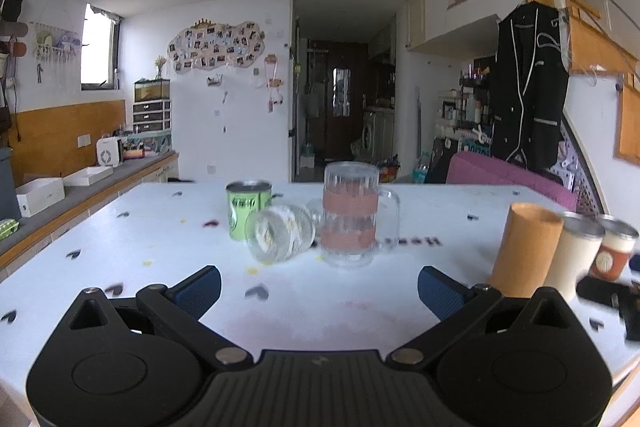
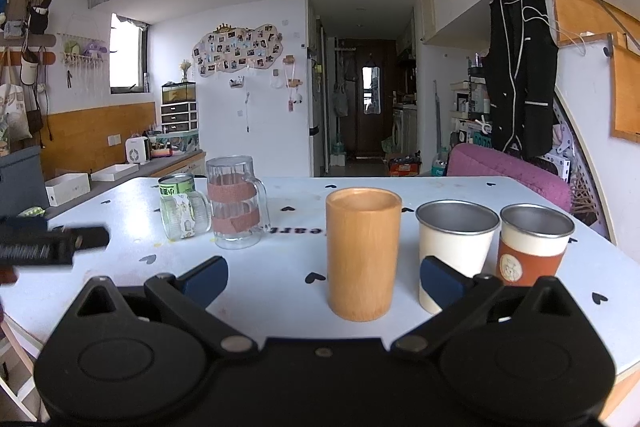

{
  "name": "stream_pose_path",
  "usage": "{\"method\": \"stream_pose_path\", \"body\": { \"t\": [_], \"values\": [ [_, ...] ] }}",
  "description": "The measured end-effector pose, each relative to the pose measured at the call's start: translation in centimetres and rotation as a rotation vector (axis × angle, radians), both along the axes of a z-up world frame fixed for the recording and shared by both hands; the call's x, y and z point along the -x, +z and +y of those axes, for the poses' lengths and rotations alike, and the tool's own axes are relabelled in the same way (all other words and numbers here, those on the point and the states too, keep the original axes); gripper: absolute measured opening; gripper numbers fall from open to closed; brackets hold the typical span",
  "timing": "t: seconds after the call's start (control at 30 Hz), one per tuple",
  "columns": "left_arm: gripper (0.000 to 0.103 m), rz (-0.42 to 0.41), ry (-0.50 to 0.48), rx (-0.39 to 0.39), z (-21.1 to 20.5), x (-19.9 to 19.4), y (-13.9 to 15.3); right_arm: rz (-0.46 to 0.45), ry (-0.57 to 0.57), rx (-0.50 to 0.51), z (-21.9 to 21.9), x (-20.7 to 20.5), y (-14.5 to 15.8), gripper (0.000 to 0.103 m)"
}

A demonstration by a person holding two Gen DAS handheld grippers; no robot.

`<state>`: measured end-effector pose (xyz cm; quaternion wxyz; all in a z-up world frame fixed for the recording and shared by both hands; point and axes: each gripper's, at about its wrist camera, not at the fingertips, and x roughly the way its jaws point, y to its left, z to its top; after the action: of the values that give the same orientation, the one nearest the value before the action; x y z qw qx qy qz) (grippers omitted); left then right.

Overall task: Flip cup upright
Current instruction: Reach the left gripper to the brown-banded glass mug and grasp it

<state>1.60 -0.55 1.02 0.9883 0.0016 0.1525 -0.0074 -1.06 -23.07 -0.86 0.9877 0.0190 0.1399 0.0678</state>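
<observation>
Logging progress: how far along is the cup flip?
Done: wooden cup, white cup, brown-sleeved cup and tall glass mug stand upright. In hand: nothing; left tongs and right tongs are open. Left: small glass cup looks tipped over in the left wrist view, yet seems upright from the right, so uncertain.

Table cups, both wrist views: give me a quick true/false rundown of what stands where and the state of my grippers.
1. The left gripper is shut on a cup. False: it is open and holds nothing.
2. The right gripper is open. True.
3. The wooden cup stands upright. True.
4. The tall banded glass mug lies on its side. False: it stands upright.
5. The white cup and the orange-sleeved cup stand right of the wooden cup. True.
</observation>
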Motion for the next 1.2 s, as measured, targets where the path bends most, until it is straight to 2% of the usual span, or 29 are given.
{"method": "stream_pose_path", "body": {
  "t": [0.23,0.43,0.67,0.93,1.03,1.07,1.1,1.17,1.2],
  "values": [
    [0.103,-0.034,-0.045,0.033,-1.2,-5.5,1.8,0.012,-0.002,-0.017,-0.8,-0.3,-1.1,0.103],
    [0.103,0.002,-0.102,0.048,-3.1,-12.2,2.6,0.028,0.004,-0.034,-1.6,-0.8,-2.0,0.103],
    [0.103,0.105,-0.079,0.044,-4.2,-20.3,2.2,0.041,-0.006,-0.045,-2.5,-1.4,-2.6,0.103],
    [0.101,0.172,0.003,-0.003,-4.6,-24.7,0.8,0.068,-0.021,-0.063,-3.5,-2.4,-3.2,0.103],
    [0.094,0.2,0.006,-0.005,-4.7,-26.0,0.6,0.074,-0.022,-0.067,-3.7,-2.5,-3.4,0.103],
    [0.09,0.21,0.008,-0.008,-4.8,-26.2,0.5,0.075,-0.022,-0.068,-3.7,-2.5,-3.3,0.103],
    [0.081,0.222,0.011,-0.013,-4.9,-26.4,0.3,0.075,-0.021,-0.068,-3.7,-2.5,-3.3,0.103],
    [0.074,0.238,0.01,0.004,-4.9,-26.7,0.2,0.073,-0.02,-0.068,-3.7,-2.5,-3.2,0.103],
    [0.074,0.238,0.015,0.004,-4.9,-26.6,0.2,0.072,-0.02,-0.068,-3.7,-2.4,-3.2,0.103]
  ]
}}
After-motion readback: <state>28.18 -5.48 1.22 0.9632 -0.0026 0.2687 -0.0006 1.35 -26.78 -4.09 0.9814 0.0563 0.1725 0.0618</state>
